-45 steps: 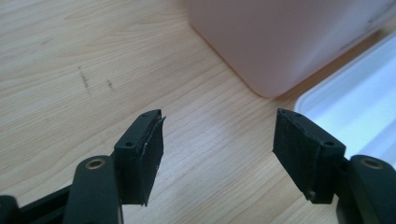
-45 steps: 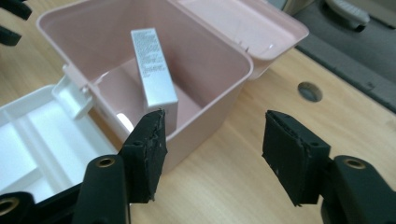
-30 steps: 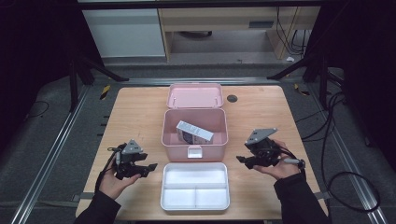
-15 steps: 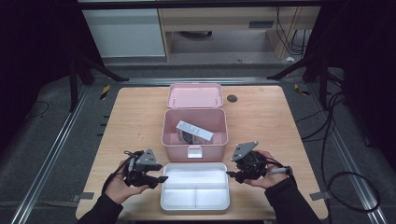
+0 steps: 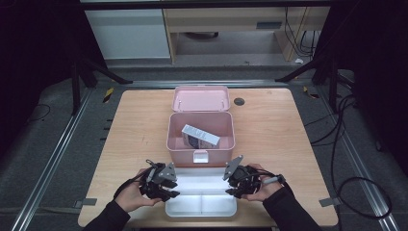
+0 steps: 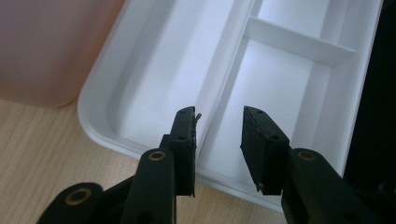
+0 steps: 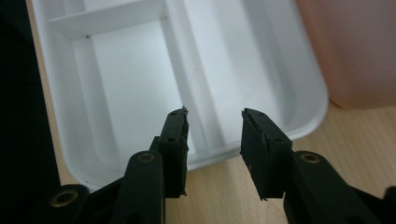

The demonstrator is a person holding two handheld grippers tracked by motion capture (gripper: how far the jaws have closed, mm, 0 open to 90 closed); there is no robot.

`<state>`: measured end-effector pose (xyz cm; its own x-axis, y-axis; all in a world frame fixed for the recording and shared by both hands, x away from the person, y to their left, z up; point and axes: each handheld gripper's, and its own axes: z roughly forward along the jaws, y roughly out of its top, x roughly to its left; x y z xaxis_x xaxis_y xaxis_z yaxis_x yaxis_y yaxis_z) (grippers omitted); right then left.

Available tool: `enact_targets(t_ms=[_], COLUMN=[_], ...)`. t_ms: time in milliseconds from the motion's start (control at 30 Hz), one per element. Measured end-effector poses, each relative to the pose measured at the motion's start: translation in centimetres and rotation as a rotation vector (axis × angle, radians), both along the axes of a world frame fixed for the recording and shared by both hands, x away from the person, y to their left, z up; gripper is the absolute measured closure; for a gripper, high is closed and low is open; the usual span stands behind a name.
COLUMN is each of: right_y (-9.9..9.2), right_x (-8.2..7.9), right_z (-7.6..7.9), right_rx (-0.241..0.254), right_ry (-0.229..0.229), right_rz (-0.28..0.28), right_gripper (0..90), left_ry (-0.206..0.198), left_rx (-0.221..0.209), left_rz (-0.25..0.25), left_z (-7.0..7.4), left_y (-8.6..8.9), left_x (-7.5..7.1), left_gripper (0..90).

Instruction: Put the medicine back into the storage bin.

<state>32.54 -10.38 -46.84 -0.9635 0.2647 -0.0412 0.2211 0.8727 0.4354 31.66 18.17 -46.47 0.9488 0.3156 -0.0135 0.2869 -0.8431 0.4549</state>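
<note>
- High view: white tray (image 5: 201, 204) at near table edge, just in front of open pink box (image 5: 200, 131); small carton (image 5: 200, 135) lying tilted inside box.
- Box lid (image 5: 201, 98) laid back behind box on wooden table (image 5: 269, 134).
- Left gripper (image 5: 169, 187) in left hand (image 5: 131, 195), at tray's left end; tips right at the rim, contact not clear from up here.
- Right gripper (image 5: 232, 186) in right hand (image 5: 262, 188), at tray's right end, same story; both grippers face inward across tray.
- Left gripper view: left gripper (image 6: 218, 135) jaws partly open, roughly mid gap, just been closing. Tray (image 6: 116, 140) rim and long inner divider sit between the jaws, seen past the tips. Pads not visibly pressing on rim; whether touching, can't tell. Nothing held.
- Same view: pink box wall (image 6: 51, 46) top left, close to tray corner; table wood (image 6: 42, 158) under gripper.
- Right gripper view: right gripper (image 7: 214, 133) jaws also partly open, similar gap, just been closing. Tray (image 7: 308, 116) end wall and inner divider between the jaws; no clear squeeze on rim, nothing held.
- Same view: pink box (image 7: 350, 51) top right, just beside tray corner; table (image 7: 355, 140) below. Tray compartments bare white.
</note>
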Motion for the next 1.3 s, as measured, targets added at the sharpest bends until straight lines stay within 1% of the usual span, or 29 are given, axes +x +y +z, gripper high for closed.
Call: enact_targets(t_ms=[33, 67, 133, 167, 233, 267, 367, 400, 433, 467, 500, 600, 633, 700, 800, 833, 867, 900, 933, 967, 1100, 1133, 1300], right_y=[0.2, 0.4, 0.8, 1.1, 1.4, 1.6, 1.9, 1.9, 2.0, 2.0, 2.1, 2.3, 2.4, 2.5, 2.7, 2.8, 2.8, 2.8, 2.8, 2.8, 2.8, 2.8, 2.8], right_x=[0.0, 0.0, 0.1, 0.1, 0.2, 0.2, 0.5, 0.5, 0.6, 0.7, 0.7, 0.8, 0.8, 0.9, 0.9, 0.9, 1.0, 1.0, 1.0, 1.1, 1.1, 1.1, 1.1], right_z=[-0.1, -0.3, -0.4, -0.5, -0.7, -0.8, -1.1, -1.1, -1.2, -1.2, -1.2, -1.4, -1.5, -1.6, -1.9, -1.9, -2.0, -2.0, -2.0, -2.0, -1.9, -1.9, -1.8], right_rx=[-0.008, -0.023, -0.044, -0.064, -0.080, -0.090, -0.115, -0.115, -0.126, -0.130, -0.132, -0.149, -0.155, -0.167, -0.176, -0.183, -0.184, -0.183, -0.183, -0.184, -0.188, -0.188, -0.187], right_ry=[-0.001, -0.003, 0.009, 0.019, 0.016, 0.022, 0.030, 0.030, 0.042, 0.045, 0.047, 0.050, 0.054, 0.059, 0.062, 0.067, 0.067, 0.066, 0.066, 0.073, 0.080, 0.082, 0.085], right_rz=[0.005, 0.017, 0.023, 0.028, 0.036, 0.038, 0.043, 0.043, 0.045, 0.048, 0.048, 0.058, 0.058, 0.065, 0.076, 0.074, 0.078, 0.081, 0.081, 0.076, 0.080, 0.079, 0.085], right_gripper=[64.6, 66.1, 68.2, 69.4, 70.6, 72.3, 75.8, 75.8, 78.2, 78.3, 78.7, 79.5, 80.0, 81.3, 83.1, 83.6, 83.8, 84.2, 84.2, 84.4, 84.9, 85.0, 85.5], left_ry=[0.010, 0.007, 0.018, 0.023, 0.029, 0.029, 0.040, 0.040, 0.042, 0.044, 0.044, 0.061, 0.064, 0.069, 0.068, 0.068, 0.070, 0.070, 0.070, 0.069, 0.069, 0.070, 0.075], left_rx=[0.012, 0.023, 0.052, 0.054, 0.072, 0.080, 0.088, 0.088, 0.108, 0.116, 0.133, 0.161, 0.165, 0.191, 0.241, 0.253, 0.261, 0.261, 0.273, 0.288, 0.317, 0.331, 0.348], left_rz=[-0.008, -0.013, -0.018, -0.018, -0.028, -0.029, -0.036, -0.036, -0.051, -0.056, -0.071, -0.089, -0.089, -0.103, -0.134, -0.142, -0.146, -0.146, -0.153, -0.159, -0.173, -0.186, -0.202], left_z=[-0.2, -0.3, -0.6, -0.6, -0.9, -0.9, -1.0, -1.0, -1.0, -1.0, -1.0, -1.0, -1.1, -1.2, -1.4, -1.5, -1.5, -1.5, -1.6, -1.6, -1.6, -1.6, -1.5], left_y=[-0.2, -0.3, -0.4, -0.4, -0.5, -0.5, -0.5, -0.5, -0.7, -0.8, -1.0, -1.3, -1.4, -1.7, -2.2, -2.3, -2.5, -2.5, -2.6, -2.7, -3.0, -3.2, -3.4], left_x=[0.1, 0.2, 0.4, 0.4, 0.4, 0.4, 0.7, 0.7, 0.9, 1.0, 1.0, 1.3, 1.4, 1.6, 1.7, 1.8, 1.8, 1.8, 1.9, 2.0, 2.3, 2.4, 2.4], left_gripper=[66.0, 66.3, 66.4, 67.3, 68.2, 68.4, 70.8, 71.5, 72.0, 72.3, 72.2, 72.8, 73.1, 74.4, 75.2, 75.7, 76.1, 76.8, 76.8, 79.5, 83.4, 83.6, 85.5])
